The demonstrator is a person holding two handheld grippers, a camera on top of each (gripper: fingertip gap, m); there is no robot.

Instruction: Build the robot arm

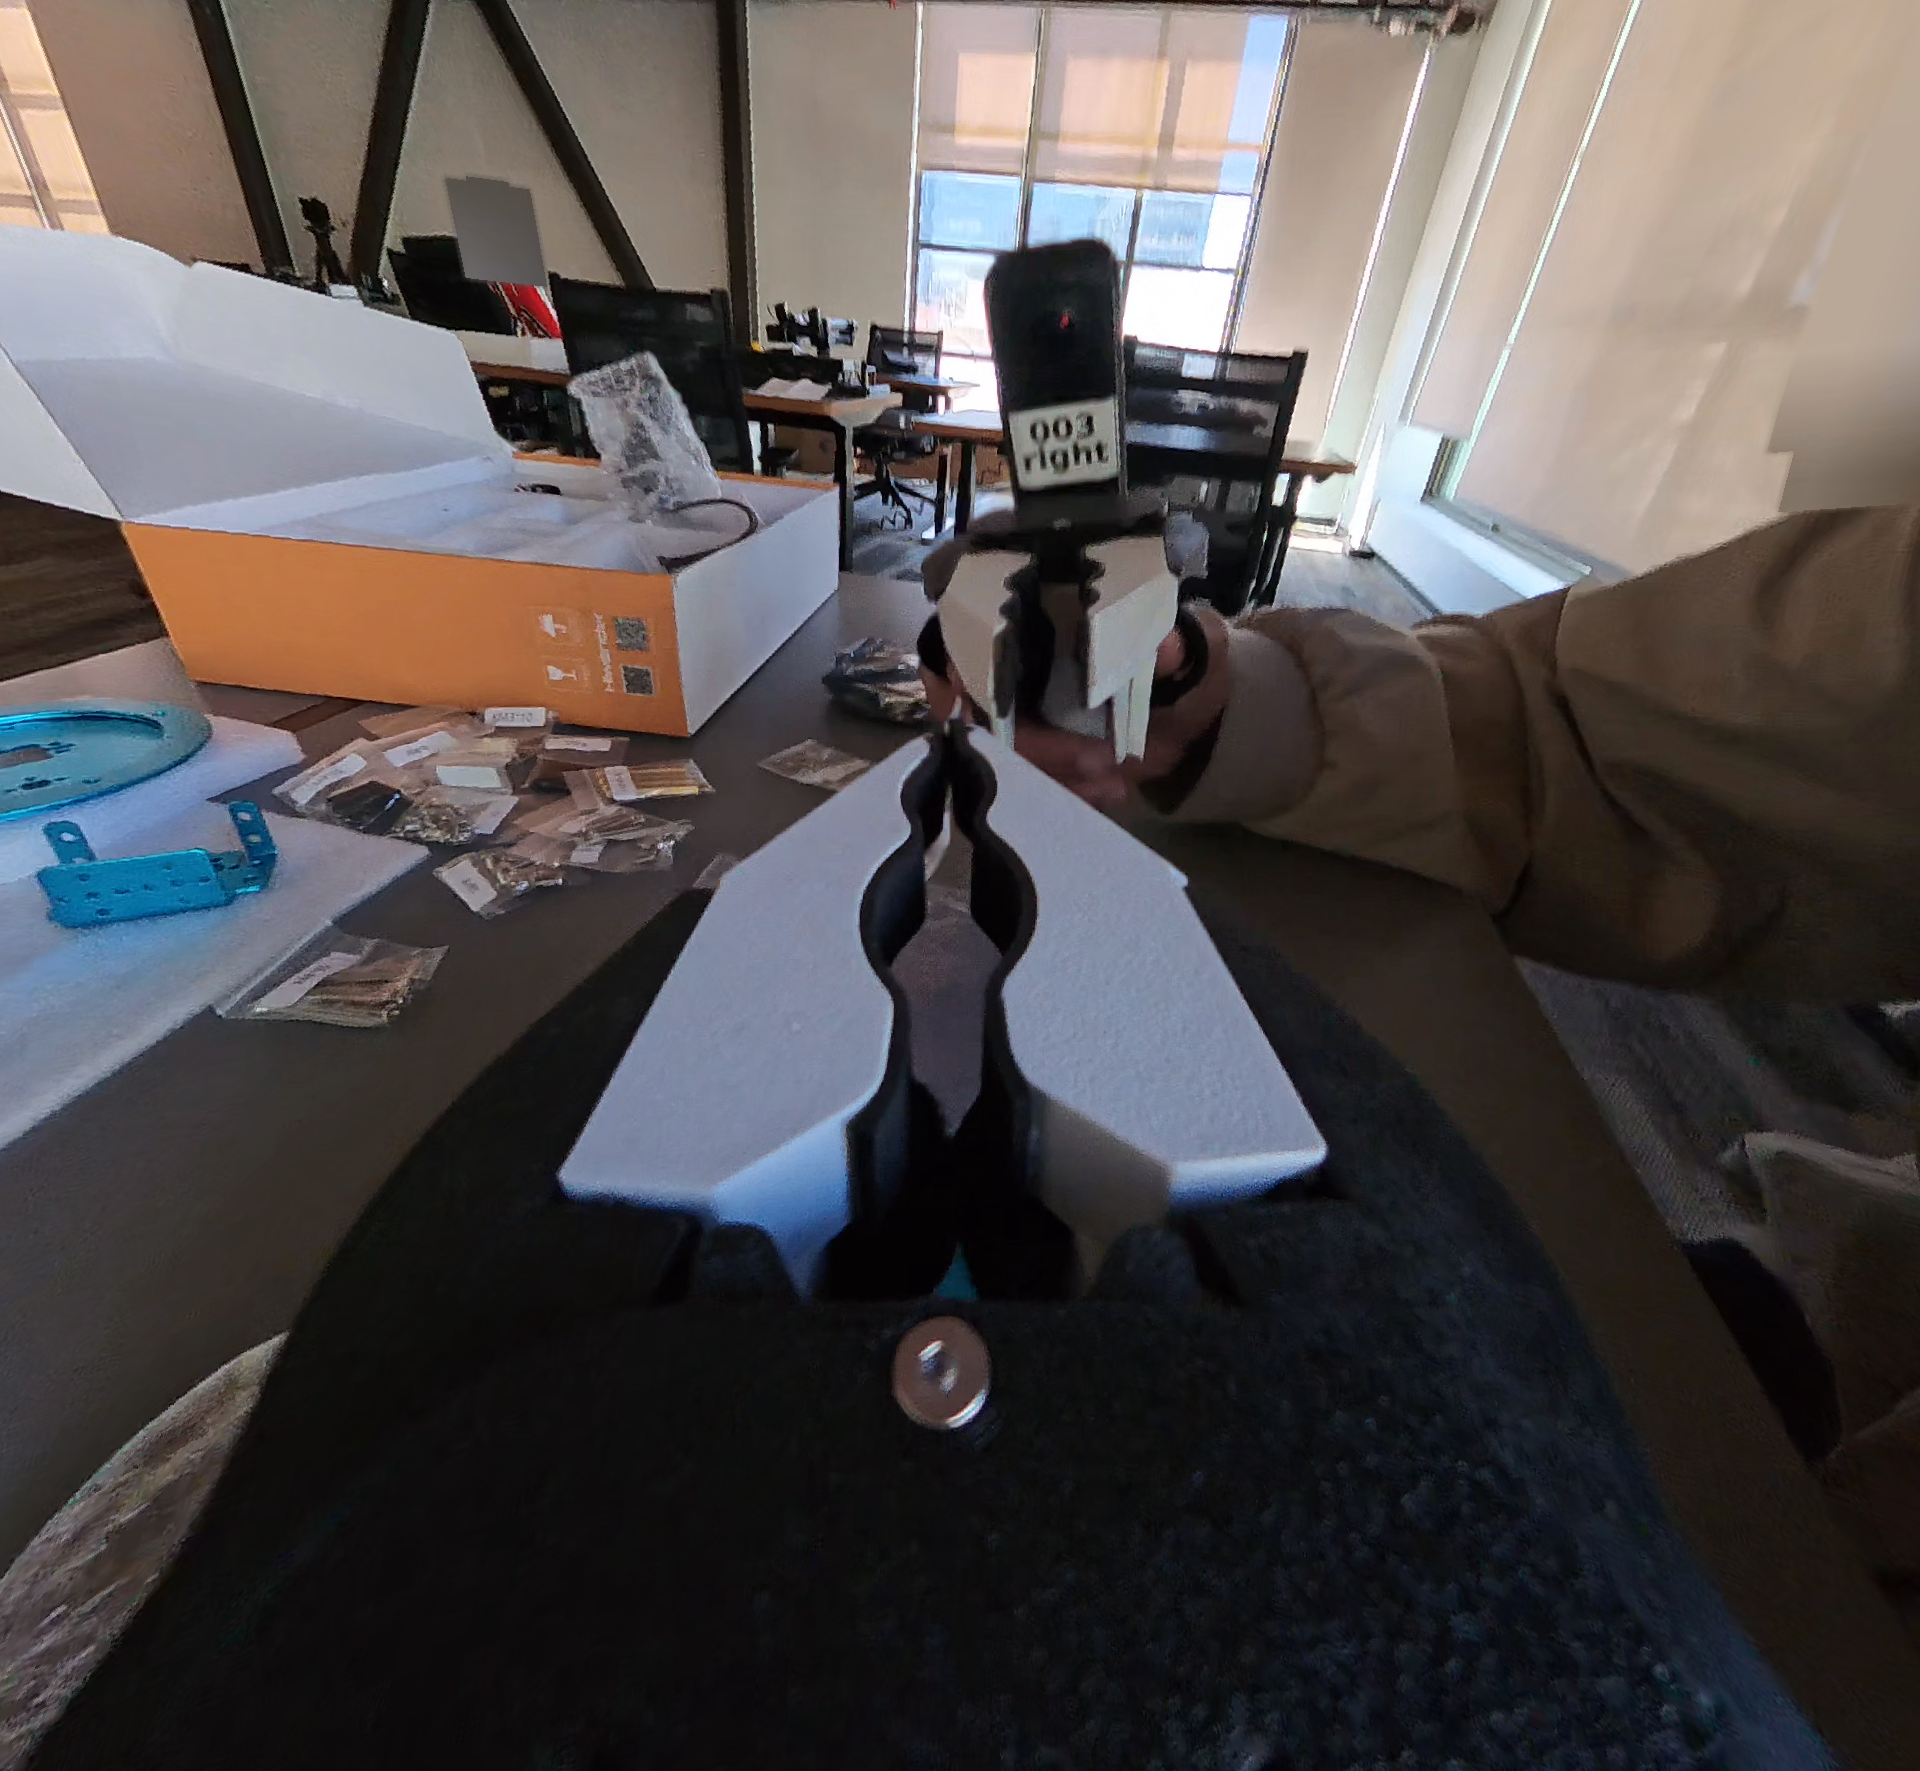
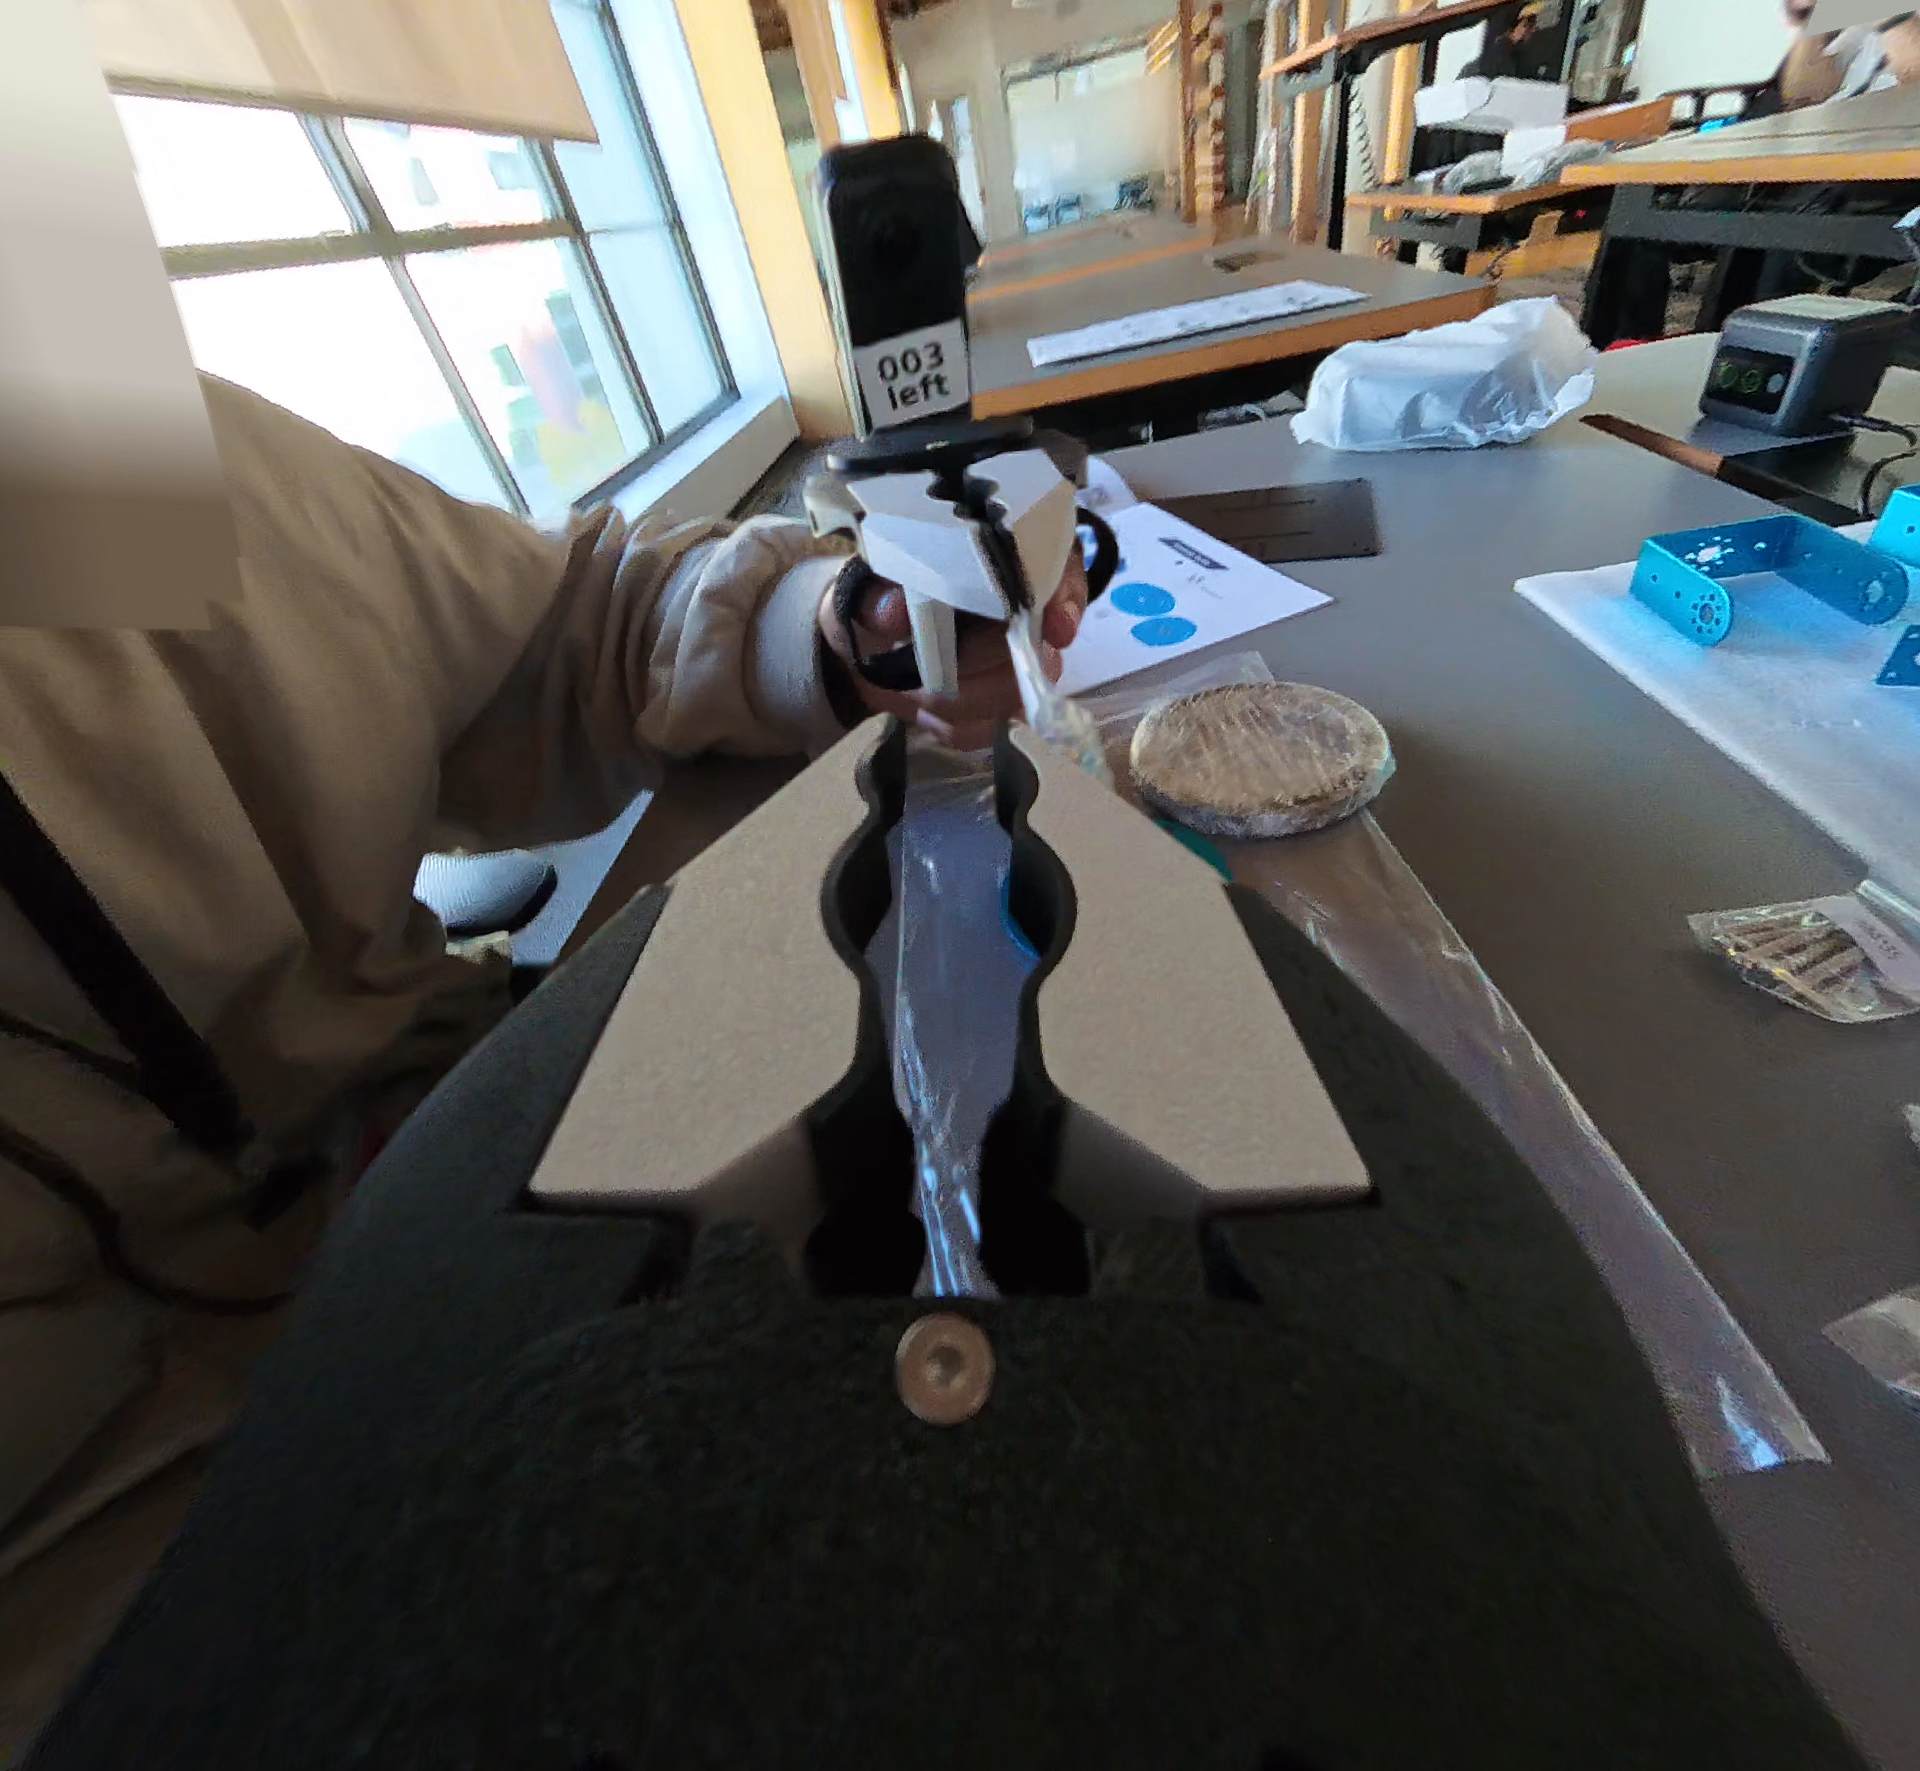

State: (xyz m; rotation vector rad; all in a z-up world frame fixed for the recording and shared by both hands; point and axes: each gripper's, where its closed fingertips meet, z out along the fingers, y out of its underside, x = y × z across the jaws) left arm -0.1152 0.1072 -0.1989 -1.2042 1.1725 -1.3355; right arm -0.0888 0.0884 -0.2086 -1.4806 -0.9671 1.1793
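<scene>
My two grippers face each other above a dark table (image 2: 1558, 817). A clear plastic bag (image 2: 951, 952) is stretched between them, and something blue shows through it. My left gripper (image 1: 951, 750) is shut on one end of the bag; it also shows in the right wrist view (image 2: 1013, 625), held by a hand in a beige sleeve. My right gripper (image 2: 951, 755) has its fingers close together with the bag running between them. It also shows in the left wrist view (image 1: 1065, 734). A long clear part of the bag (image 2: 1621, 1233) trails to the right.
An open orange and white box (image 1: 416, 620) stands at the back left. Several small bags of screws (image 1: 499, 796), a blue bracket (image 1: 156, 874) and a blue disc (image 1: 62, 755) lie on the table. A round wrapped disc (image 2: 1257, 771), a printed sheet (image 2: 1195, 599) and another blue bracket (image 2: 1766, 578) lie near my right gripper. Spacing between my two grippers at the tips: around 4 cm. The blue bracket (image 1: 156, 874) is about equally far from each gripper, around 30 cm.
</scene>
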